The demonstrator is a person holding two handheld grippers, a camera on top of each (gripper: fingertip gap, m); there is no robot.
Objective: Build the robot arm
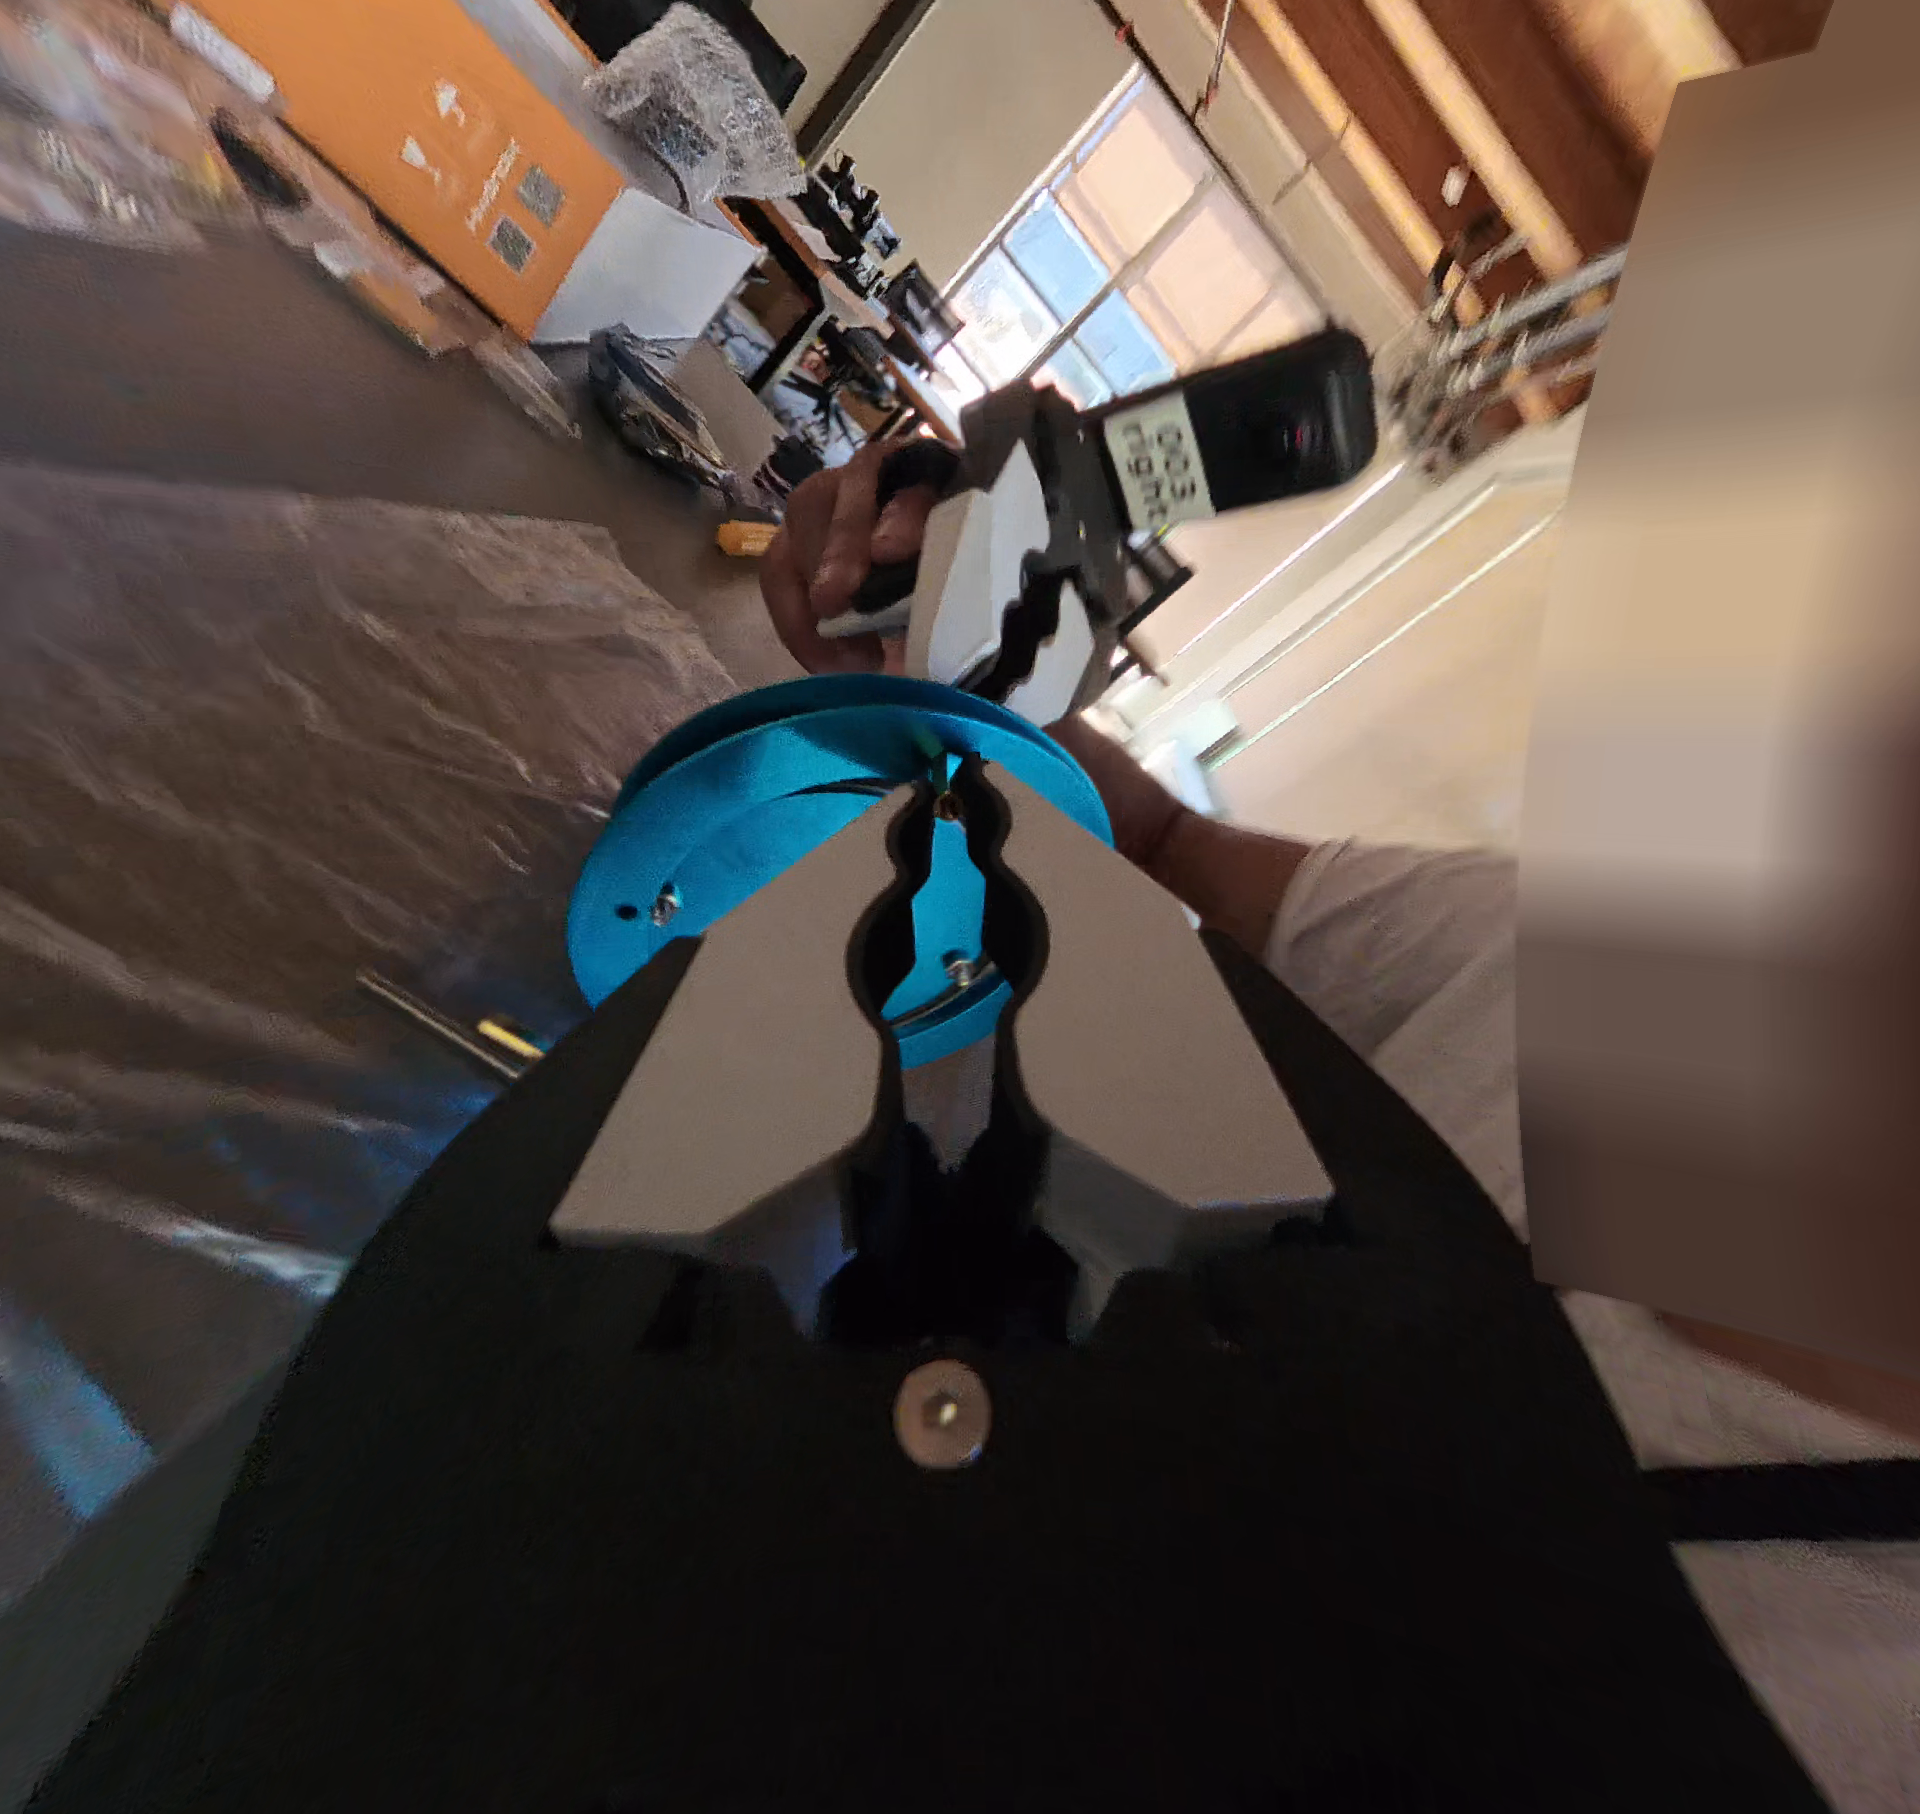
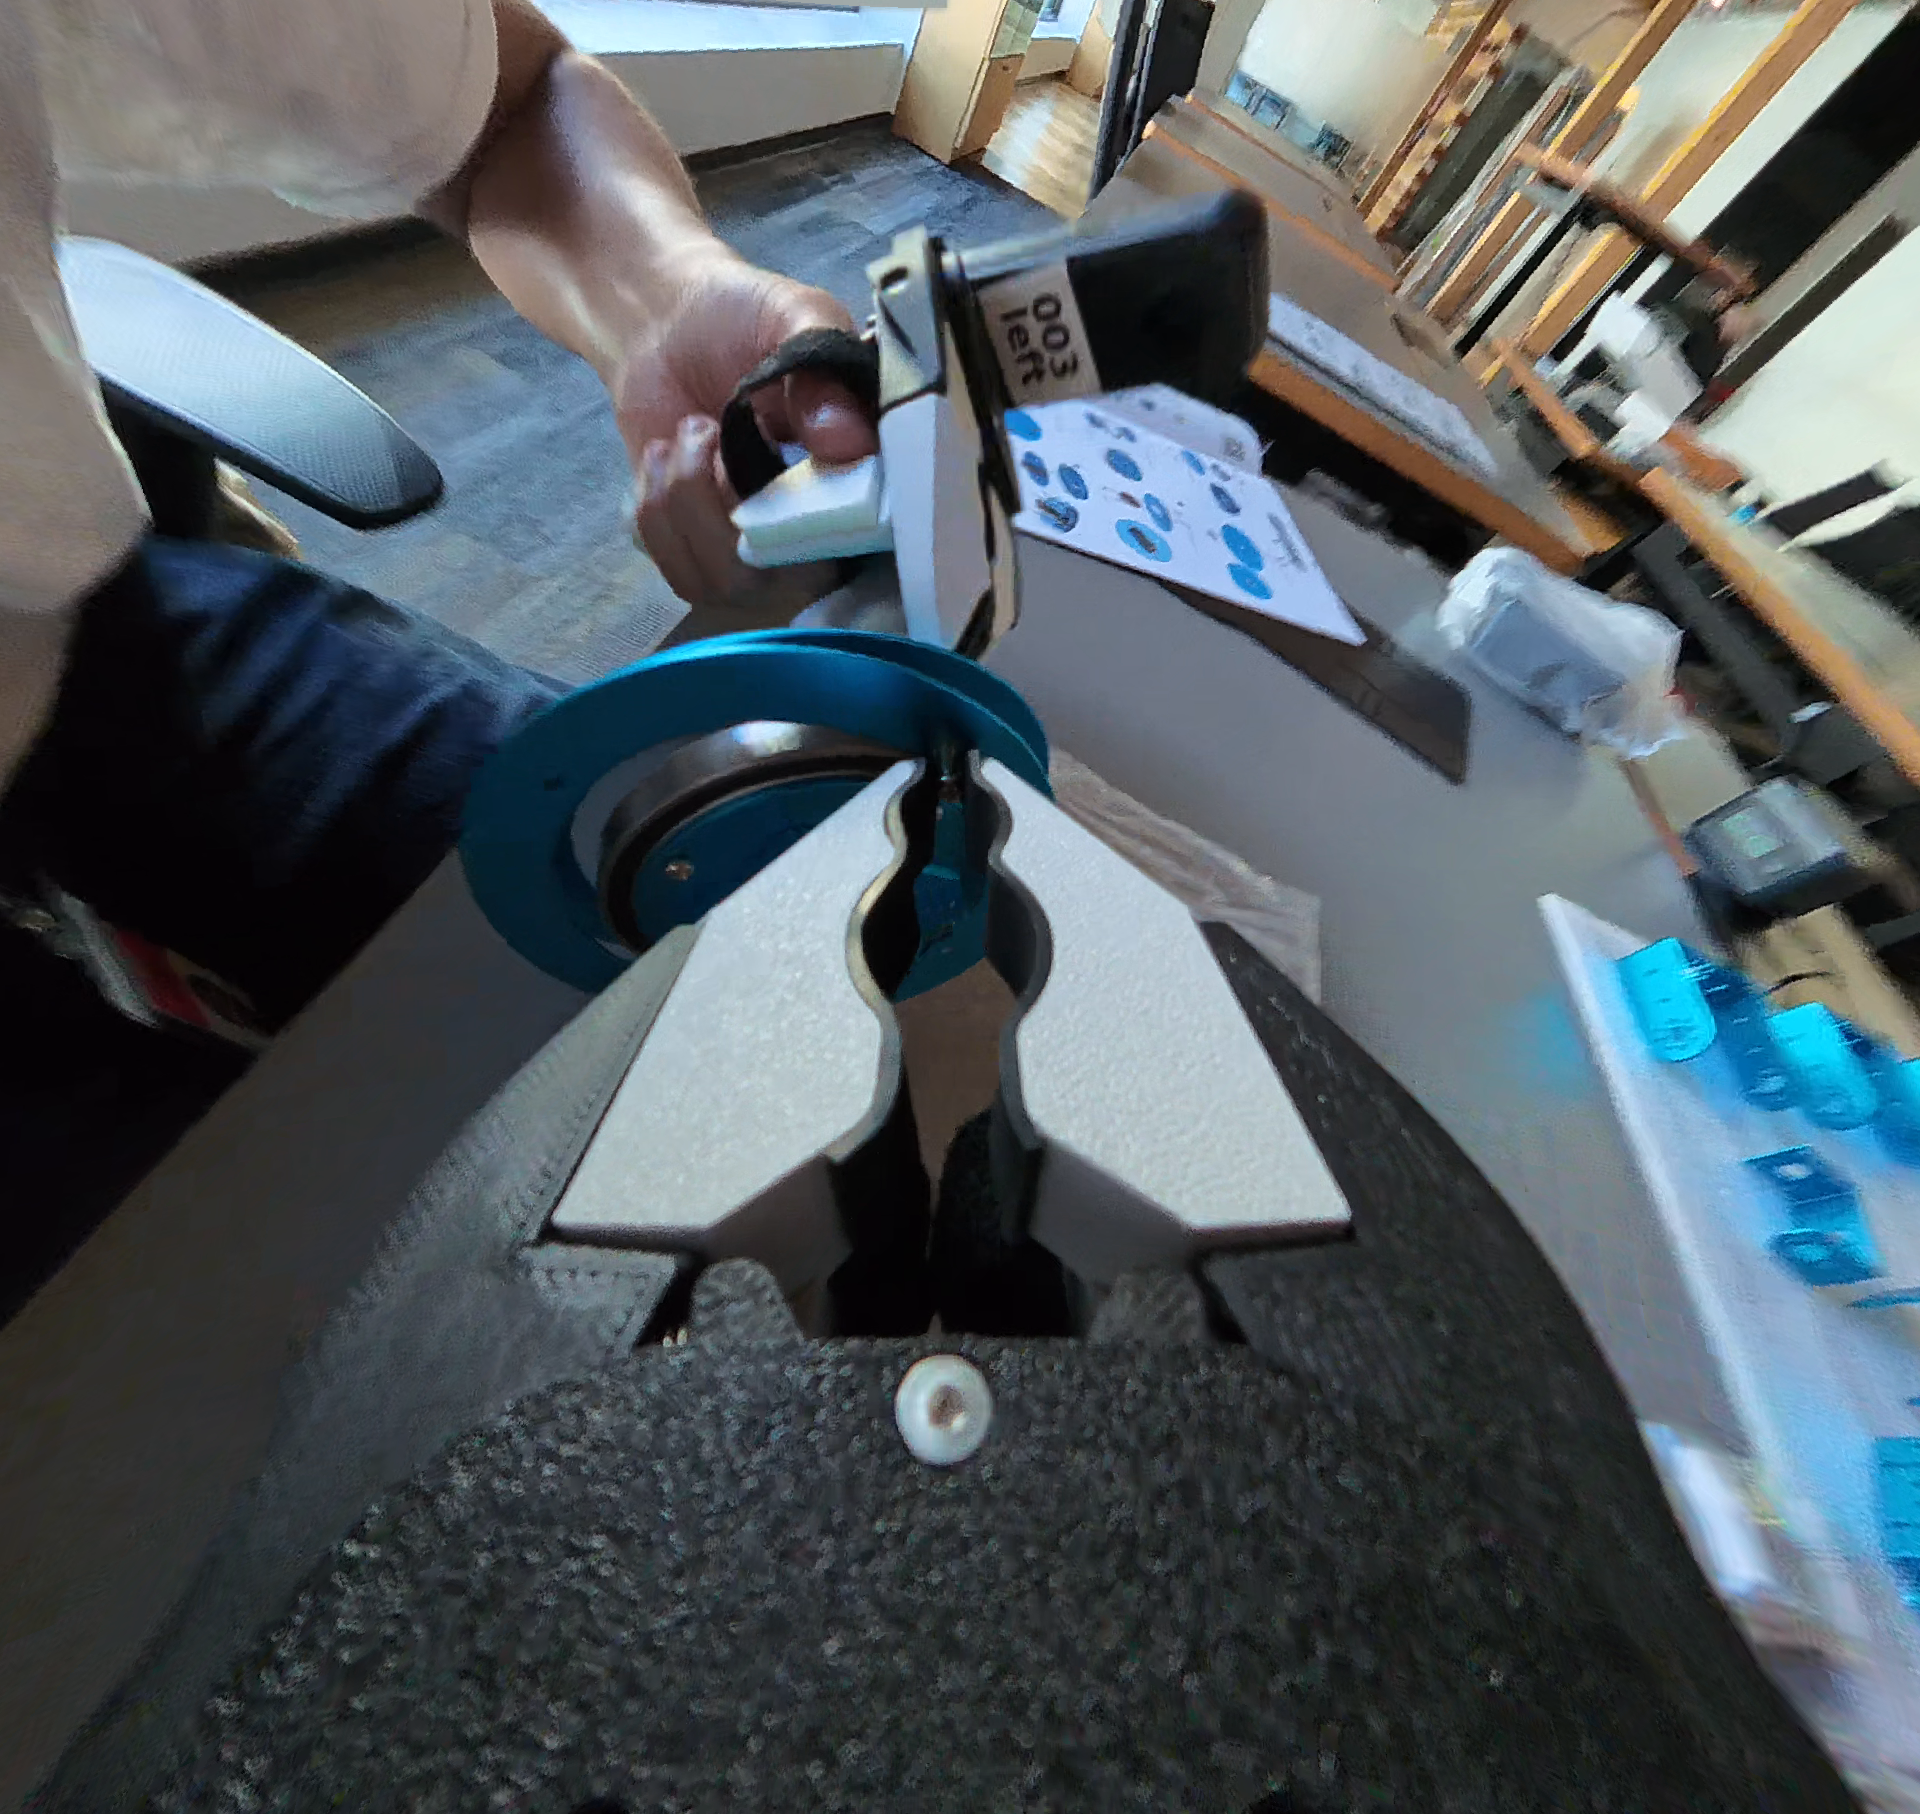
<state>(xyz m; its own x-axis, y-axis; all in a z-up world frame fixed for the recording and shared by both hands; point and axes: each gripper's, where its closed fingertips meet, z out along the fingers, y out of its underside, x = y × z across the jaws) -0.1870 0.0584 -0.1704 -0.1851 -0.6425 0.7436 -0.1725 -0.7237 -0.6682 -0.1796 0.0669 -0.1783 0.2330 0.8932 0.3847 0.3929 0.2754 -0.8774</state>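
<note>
Grey desk (image 2: 1299,829) fills the ground under both hands, in a long workroom with wooden beams and bright windows behind.

Nearest in the left wrist view, the left tongs (image 1: 948,777) are pinched almost shut on the edge of a blue wheel (image 1: 748,829), a flat round metal part with two rims and small screws in its face. In the right wrist view the right tongs (image 2: 940,777) are likewise nearly closed on the rim of the same wheel, which here shows a dark ring and a blue hub at its middle. So the wheel hangs in the air between the two tongs, clear of the desk, each gripping a spot on its rim.

I judge it stiff and fairly heavy for its size, with smooth painted metal that could slip. The thin rim is the natural place to pinch, as both do.

Farther off on the desk lie a printed sheet with blue pictures (image 2: 1164,507), a clear bag (image 2: 1558,642), and a white tray of blue parts (image 2: 1766,1089). An orange crate (image 1: 343,91) stands across the floor.
</note>
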